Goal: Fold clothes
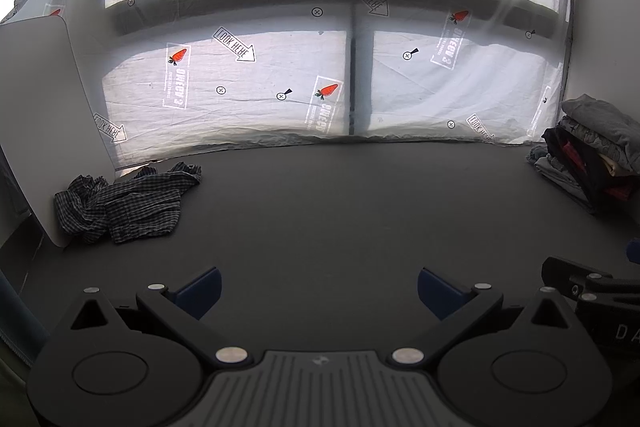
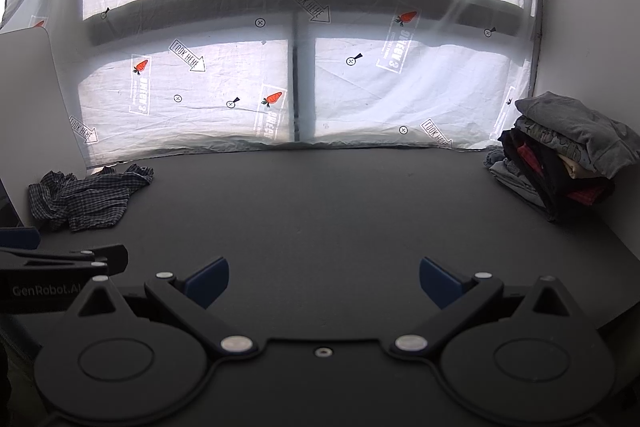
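Note:
A crumpled checked shirt (image 1: pixel 124 201) lies at the far left of the dark table (image 1: pixel 340 211); the right wrist view shows the same shirt (image 2: pixel 88 197) at its left. A stack of folded clothes (image 2: pixel 568 155) with a grey garment on top stands at the far right, and the left wrist view catches the stack (image 1: pixel 596 159) at its right edge. My left gripper (image 1: pixel 318 289) hovers open over bare table, nothing between its blue pads. My right gripper (image 2: pixel 324 283) is open too, also over bare table. Both are well short of the shirt and the stack.
A white board (image 1: pixel 44 115) leans upright at the table's left, just behind the shirt. A printed white sheet (image 1: pixel 256 83) covers the window along the table's far edge. A white wall (image 2: pixel 592 7) closes the right side. The table's right edge (image 2: pixel 624 259) curves close to the stack.

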Demonstrator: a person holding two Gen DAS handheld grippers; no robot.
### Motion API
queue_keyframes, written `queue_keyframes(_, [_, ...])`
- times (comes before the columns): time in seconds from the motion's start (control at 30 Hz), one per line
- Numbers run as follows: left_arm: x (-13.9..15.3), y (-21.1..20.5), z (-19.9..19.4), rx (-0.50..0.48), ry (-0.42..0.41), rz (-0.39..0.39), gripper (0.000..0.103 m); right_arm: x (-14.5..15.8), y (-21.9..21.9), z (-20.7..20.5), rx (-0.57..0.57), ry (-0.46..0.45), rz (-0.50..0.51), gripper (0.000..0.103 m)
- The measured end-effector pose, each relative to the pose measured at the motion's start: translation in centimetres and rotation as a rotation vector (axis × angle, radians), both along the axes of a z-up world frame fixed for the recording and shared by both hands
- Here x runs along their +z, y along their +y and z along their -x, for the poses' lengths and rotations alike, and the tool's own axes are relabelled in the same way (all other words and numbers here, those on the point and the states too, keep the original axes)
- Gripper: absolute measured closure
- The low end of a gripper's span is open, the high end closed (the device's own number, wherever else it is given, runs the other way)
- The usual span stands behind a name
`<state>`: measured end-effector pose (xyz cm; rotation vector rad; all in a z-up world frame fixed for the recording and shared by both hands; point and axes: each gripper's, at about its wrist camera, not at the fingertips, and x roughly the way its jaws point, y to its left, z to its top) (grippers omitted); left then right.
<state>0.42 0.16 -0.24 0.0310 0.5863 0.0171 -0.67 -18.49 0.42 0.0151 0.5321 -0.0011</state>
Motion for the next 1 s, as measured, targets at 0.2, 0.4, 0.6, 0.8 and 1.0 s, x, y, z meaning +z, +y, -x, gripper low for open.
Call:
queue_keyframes(0.2, [-0.13, 0.01, 0.13, 0.003, -0.002, 0.001, 0.000, -0.06, 0.08, -0.03, 0.002, 0.001, 0.000, 0.000])
queue_keyframes(0.4, [-0.27, -0.06, 0.12, 0.002, 0.001, 0.002, 0.000, 0.00, 0.14, -0.06, 0.004, 0.004, 0.001, 0.000])
queue_keyframes(0.6, [-0.34, -0.07, 0.42, -0.002, 0.004, -0.001, 0.000, -0.09, 0.10, -0.02, 0.000, 0.007, -0.002, 0.000])
queue_keyframes(0.8, [-0.16, -0.11, 0.35, 0.004, 0.004, 0.003, 0.000, -0.11, 0.21, -0.03, 0.003, 0.004, 0.001, 0.000])
queue_keyframes(1.0, [-0.15, -0.12, 0.30, 0.006, 0.003, 0.004, 0.000, -0.16, 0.09, -0.10, 0.005, 0.003, 0.002, 0.000])
